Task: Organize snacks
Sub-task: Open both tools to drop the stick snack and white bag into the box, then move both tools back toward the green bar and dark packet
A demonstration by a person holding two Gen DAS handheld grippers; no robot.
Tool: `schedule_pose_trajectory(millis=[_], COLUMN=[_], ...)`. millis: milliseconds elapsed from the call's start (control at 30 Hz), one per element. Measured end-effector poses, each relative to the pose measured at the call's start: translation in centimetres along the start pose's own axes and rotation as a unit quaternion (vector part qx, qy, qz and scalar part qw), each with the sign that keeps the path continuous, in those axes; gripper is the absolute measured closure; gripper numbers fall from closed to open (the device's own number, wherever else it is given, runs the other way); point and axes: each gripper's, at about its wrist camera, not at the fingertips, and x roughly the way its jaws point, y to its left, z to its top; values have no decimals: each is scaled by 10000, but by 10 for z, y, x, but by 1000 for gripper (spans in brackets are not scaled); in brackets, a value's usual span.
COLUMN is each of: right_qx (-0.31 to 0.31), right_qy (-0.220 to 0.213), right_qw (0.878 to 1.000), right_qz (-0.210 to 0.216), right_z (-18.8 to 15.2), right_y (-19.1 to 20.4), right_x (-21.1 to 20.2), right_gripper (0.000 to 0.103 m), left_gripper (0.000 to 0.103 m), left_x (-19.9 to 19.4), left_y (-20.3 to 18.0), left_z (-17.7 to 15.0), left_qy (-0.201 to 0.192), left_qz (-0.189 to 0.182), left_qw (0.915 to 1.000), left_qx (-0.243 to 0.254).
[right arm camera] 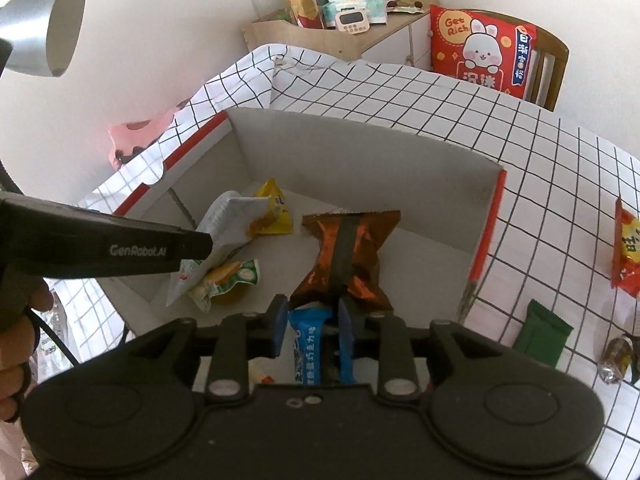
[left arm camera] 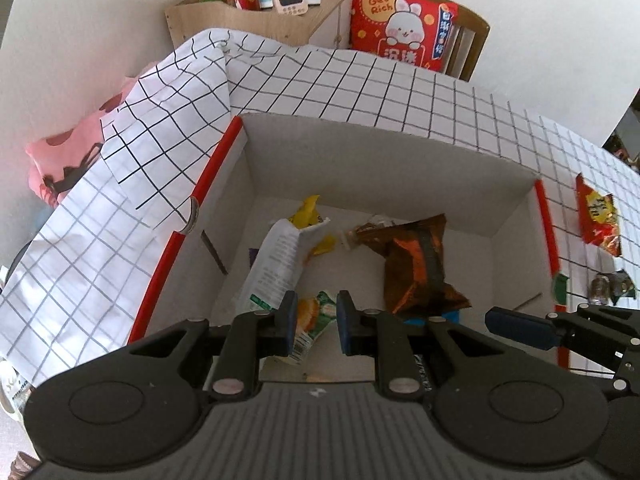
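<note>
Currently right hand-held gripper (right arm camera: 313, 325) over box (right arm camera: 360, 148) near wall, pinching blue bar (right arm camera: 307, 348). Left hand-held gripper (left arm camera: 316, 320) spread, empty, above green packet (left arm camera: 314, 316) in box. Risks: bar dropped early lands outside near wall; grippers collide; red packet (right arm camera: 628, 256) at surface right edge overlooked.

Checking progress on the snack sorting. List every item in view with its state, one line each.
Cardboard box: open, partly filled.
Orange-brown bag: in box, crumpled.
White packet: in box, leaning.
Yellow packet: in box.
Green packet: in box, flat.
Blue packet: between right gripper fingers.
Left gripper: open, empty.
Red bag: on table, outside.
Dark green packet: on table, outside.
</note>
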Motion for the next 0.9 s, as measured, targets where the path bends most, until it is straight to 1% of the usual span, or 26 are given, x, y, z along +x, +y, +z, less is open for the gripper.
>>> schedule_pose_trajectory(millis=[233, 367, 633, 667, 733, 767, 800, 900], right_qx=[71, 118, 241, 254, 274, 280, 291, 351], right_qy=[-192, -321, -637, -671, -744, -776, -811, -905], right_qw=[9998, 9994, 9976, 9973, 9967, 9965, 9961, 9951], right_qz=[59, 90, 158, 161, 158, 160, 164, 173], right_z=[-3, -6, -14, -15, -18, -19, -21, -27], right_y=[-6, -10, -25, -27, -32, -35, -38, -47], right_x=[-23, -38, -73, -77, -85, -90, -95, -109], right_gripper=[65, 59, 49, 47, 45, 43, 42, 39], left_gripper=[81, 76, 75, 72, 60, 51, 48, 48], left_x=[-23, -38, -62, -65, -70, -73, -76, -82], left_y=[-12, -21, -41, -44, -50, -54, -57, -70], left_z=[-6, -9, -16, -17, -19, -21, -22, -25], left_qy=[-246, -436, -667, -698, -761, -806, -867, -954], left_qz=[-126, -237, -476, -506, -568, -592, -615, -695], left_qw=[9996, 9987, 9965, 9962, 9954, 9949, 9942, 9928], left_qx=[68, 105, 158, 160, 148, 138, 133, 198])
